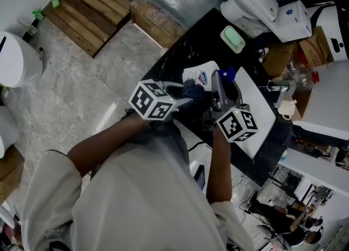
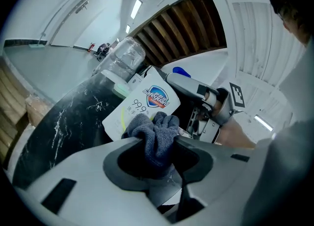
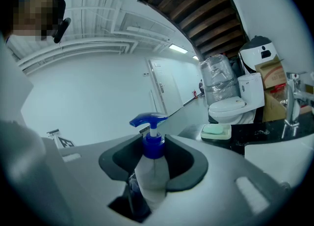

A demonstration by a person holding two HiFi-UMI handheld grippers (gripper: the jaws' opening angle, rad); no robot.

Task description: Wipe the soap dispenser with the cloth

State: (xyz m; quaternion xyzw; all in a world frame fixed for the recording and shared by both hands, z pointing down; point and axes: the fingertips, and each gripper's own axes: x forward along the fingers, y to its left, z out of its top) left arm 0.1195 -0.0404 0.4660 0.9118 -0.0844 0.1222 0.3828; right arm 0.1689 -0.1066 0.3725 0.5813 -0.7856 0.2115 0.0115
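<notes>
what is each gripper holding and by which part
Left gripper: the grey cloth, pinched at its bunched lower part. Right gripper: the soap dispenser, clamped around its neck just under the pump head.

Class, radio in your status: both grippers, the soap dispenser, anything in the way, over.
Left gripper shut on cloth. Right gripper shut on soap dispenser, below the pump. Cloth against its label; nothing between them.

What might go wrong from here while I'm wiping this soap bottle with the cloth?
The white soap dispenser with the blue pump is pinched only near its neck by the right gripper; wiping pressure may twist it loose. The dark grey cloth is a small wad in the left gripper, so hard jaws may scrape the dispenser.
</notes>
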